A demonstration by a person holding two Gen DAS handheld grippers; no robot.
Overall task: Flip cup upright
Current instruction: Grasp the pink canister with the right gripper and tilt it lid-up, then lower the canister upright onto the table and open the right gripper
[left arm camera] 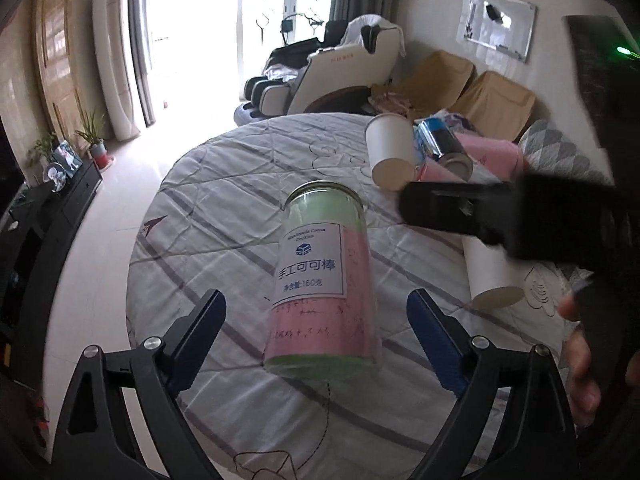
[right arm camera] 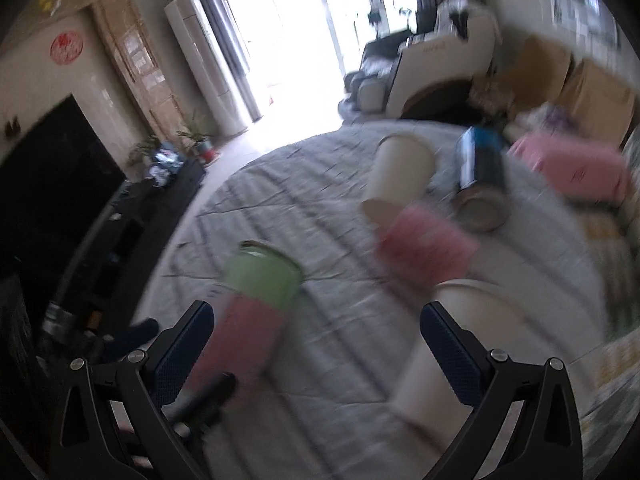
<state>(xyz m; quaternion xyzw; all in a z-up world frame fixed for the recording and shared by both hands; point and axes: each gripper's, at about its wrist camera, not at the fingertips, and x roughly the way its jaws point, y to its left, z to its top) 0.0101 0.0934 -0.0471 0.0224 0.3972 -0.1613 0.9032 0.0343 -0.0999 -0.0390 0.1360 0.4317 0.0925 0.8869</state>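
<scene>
A clear jar (left arm camera: 326,280) with a pink and green lining and a white label lies on its side on the grey striped cloth. My left gripper (left arm camera: 316,322) is open, its fingers either side of the jar's near end, not touching. The jar shows blurred in the right wrist view (right arm camera: 256,300). My right gripper (right arm camera: 316,340) is open and empty; in the left wrist view it crosses at right (left arm camera: 460,208). A white paper cup (right arm camera: 444,344) lies on its side by the right gripper's right finger; it also shows in the left wrist view (left arm camera: 490,276).
A second white paper cup (left arm camera: 390,152), a blue can (left arm camera: 442,146) and a pink cup (right arm camera: 426,246) lie on their sides further back. A pink box (right arm camera: 572,168) sits at the far right. The round table's (left arm camera: 172,264) edge drops to the floor at left.
</scene>
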